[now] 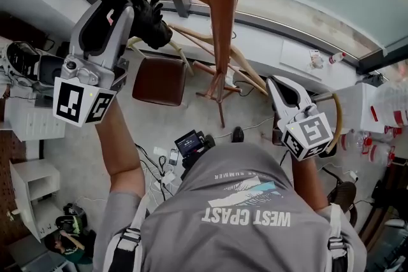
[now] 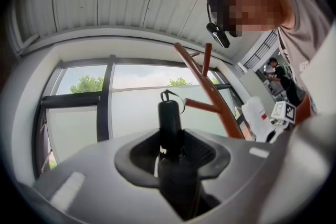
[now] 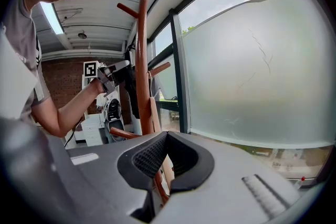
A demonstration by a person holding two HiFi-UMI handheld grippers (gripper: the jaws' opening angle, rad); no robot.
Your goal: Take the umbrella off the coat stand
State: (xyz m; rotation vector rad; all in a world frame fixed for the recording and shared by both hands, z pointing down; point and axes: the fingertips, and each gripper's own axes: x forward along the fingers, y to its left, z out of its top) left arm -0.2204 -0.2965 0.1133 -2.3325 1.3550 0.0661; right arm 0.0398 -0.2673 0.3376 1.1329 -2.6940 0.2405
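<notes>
Black umbrella (image 2: 170, 120) sat clamped in the left gripper (image 1: 122, 6), its length running along the jaws, just left of the stand (image 1: 221, 3); the right gripper (image 3: 167, 160) gaped empty.

Left gripper (image 2: 170, 153) sits low in the middle of the frame, jaws clamped on the handle of the black umbrella (image 2: 169, 118), strap loop poking up at its top. Just to the right, the brown coat stand (image 2: 211, 94) slants up across the window (image 2: 79, 107), pegs branching off.

Probably a lab or office: floor cables (image 1: 150, 160), white cabinets (image 1: 27, 188), frosted windows (image 3: 252, 71)
</notes>
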